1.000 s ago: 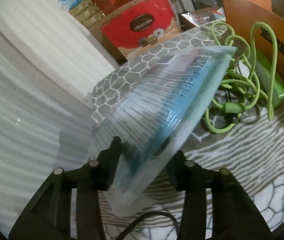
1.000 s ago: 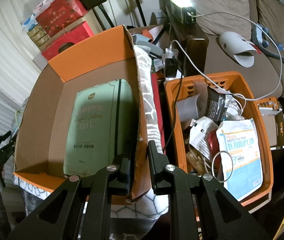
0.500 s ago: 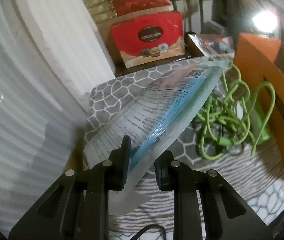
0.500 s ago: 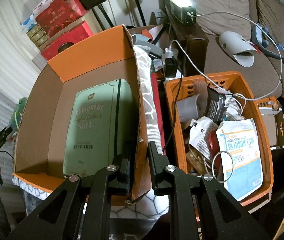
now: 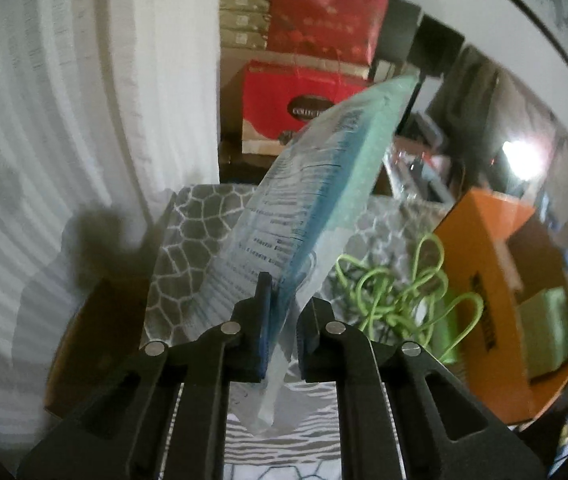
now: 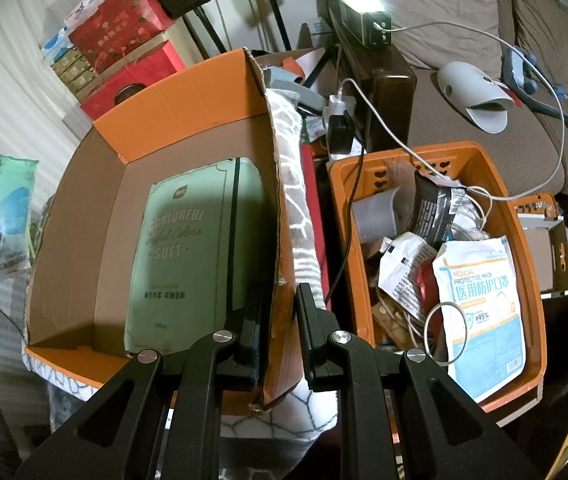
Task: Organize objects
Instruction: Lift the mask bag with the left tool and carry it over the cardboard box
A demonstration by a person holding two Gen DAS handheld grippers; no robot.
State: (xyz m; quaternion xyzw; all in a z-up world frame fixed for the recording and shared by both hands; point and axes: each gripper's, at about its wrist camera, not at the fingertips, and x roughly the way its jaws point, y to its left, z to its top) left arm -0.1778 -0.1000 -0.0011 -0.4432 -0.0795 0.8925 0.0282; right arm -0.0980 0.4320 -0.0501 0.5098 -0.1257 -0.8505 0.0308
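1. Lifted since earlier, my left gripper [image 5: 284,320] is closing on the clear packet [image 5: 316,200], now centre frame.
2. My right gripper [image 6: 277,312] clamps the cardboard box [image 6: 83,220] wall.
3. Green cable [image 5: 404,292] lies lower right; orange basket [image 6: 532,280] crowds the right.

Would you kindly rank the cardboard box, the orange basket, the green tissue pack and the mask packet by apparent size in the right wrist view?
1. cardboard box
2. orange basket
3. green tissue pack
4. mask packet
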